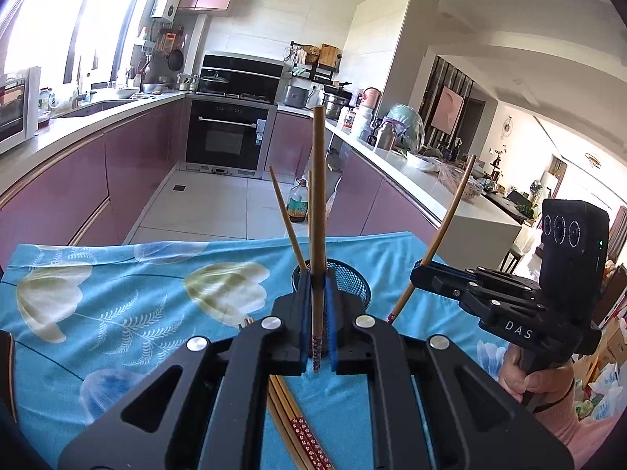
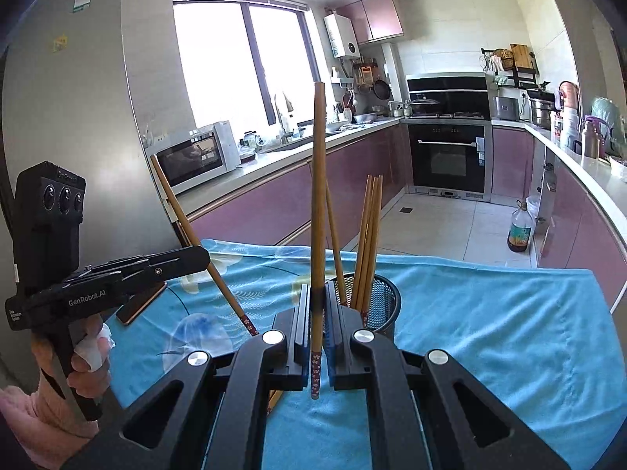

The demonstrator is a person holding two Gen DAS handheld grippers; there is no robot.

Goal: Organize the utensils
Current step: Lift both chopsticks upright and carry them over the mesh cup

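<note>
Each hand-held gripper is clenched on a single chopstick, pinched near its patterned red end so that most of the shaft runs free beyond the jaws. The left hand-held gripper holds its chopstick nearly upright in its own view, bare wooden tip upward and decorated end just below the pads. The right hand-held gripper grips its chopstick the same way.

Both sticks hang over the blue floral cloth covering the surface, just beside the black mesh holder, which already has several chopsticks leaning in it, tips up. More chopsticks lie flat on the cloth below the left gripper (probably waiting their turn). The low grip probably serves to drop each stick, patterned end first, into the holder.
</note>
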